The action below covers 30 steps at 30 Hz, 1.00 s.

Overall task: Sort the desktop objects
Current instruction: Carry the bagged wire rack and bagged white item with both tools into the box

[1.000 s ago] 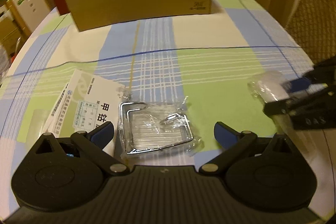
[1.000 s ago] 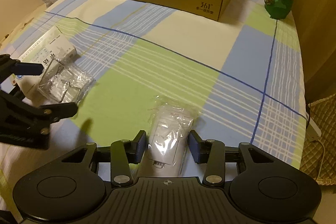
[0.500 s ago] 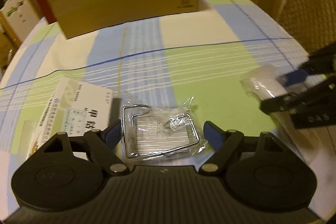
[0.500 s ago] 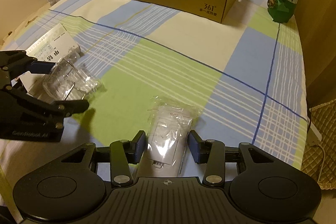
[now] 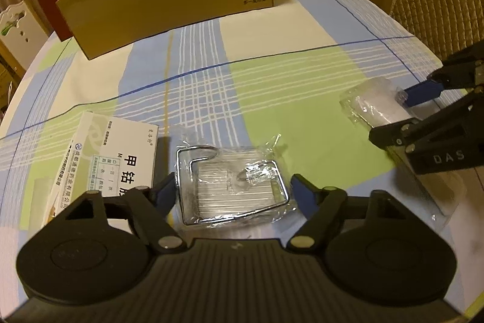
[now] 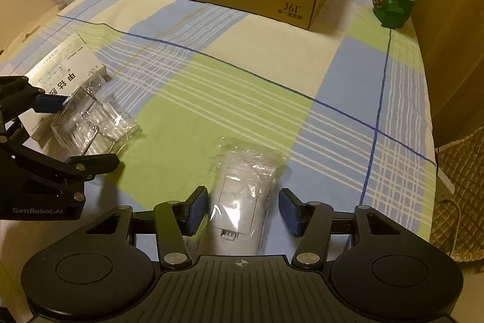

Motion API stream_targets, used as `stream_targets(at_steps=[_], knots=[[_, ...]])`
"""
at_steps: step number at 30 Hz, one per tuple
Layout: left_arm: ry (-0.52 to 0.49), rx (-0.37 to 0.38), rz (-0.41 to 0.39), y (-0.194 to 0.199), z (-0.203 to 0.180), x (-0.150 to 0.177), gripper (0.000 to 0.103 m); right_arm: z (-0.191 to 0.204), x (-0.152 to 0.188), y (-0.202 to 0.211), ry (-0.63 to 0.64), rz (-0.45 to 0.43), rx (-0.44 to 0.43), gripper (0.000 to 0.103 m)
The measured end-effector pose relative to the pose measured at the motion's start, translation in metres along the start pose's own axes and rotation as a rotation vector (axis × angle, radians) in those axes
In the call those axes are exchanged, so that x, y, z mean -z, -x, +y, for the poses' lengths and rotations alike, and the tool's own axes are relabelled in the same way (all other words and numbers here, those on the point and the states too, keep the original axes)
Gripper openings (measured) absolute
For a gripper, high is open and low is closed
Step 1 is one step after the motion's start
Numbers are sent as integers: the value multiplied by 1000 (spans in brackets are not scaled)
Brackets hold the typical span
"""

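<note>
Since a second ago the left gripper (image 5: 233, 191) has slid forward, so that the bagged wire rack (image 5: 231, 185), which lay just ahead of its blue pads, now sits between them; the right gripper (image 6: 242, 209) has hardly shifted, though its pads stand wider apart around the bagged white part (image 6: 242, 196) than they did.

The left gripper's jaws are apart, one pad close against the rack's left wire edge, the other a little clear of the crinkled plastic on the right; the rack lies flat on the checked tablecloth (image 5: 302, 80), and straddling it across its width seems chosen because the stiff wire frame gives the pads something firm to bear on, where the loose film alone would slip.

The right gripper's jaws are likewise apart, with a gap on either side of the white part; the part lies lengthwise along the fingers, so they would close on its narrow flanks.

A white medicine box (image 5: 121, 159) lies just beside the rack on its left, near enough that the left pad has little room there; the open cardboard box (image 5: 169, 5) stands well apart at the far side of the table, and I judge it the likely place for the sorted things; none of the three small things is in it now.

Both grippers appear set to close; neither grips anything.
</note>
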<state>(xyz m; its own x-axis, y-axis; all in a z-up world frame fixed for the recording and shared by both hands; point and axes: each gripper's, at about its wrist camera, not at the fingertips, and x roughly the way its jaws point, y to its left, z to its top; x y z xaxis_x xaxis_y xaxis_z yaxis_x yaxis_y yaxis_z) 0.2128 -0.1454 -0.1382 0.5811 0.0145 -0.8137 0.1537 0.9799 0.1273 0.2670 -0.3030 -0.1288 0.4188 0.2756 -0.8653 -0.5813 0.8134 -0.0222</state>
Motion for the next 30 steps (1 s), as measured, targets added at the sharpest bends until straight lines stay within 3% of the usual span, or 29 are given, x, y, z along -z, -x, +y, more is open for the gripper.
stream_targets(at_steps=[1, 4, 17, 30], knots=[[-2, 4, 2, 1, 1, 0, 71, 0, 0, 0, -2, 0, -2, 41], [-4, 19, 0, 4, 3, 1, 70, -1, -1, 6, -18, -11, -2, 38], [-16, 59, -110, 43, 18, -8, 69, 4, -10, 45, -80, -105, 44, 38], [-41, 88, -255, 95, 70, -8, 69, 57, -40, 92, -101, -246, 137, 38]])
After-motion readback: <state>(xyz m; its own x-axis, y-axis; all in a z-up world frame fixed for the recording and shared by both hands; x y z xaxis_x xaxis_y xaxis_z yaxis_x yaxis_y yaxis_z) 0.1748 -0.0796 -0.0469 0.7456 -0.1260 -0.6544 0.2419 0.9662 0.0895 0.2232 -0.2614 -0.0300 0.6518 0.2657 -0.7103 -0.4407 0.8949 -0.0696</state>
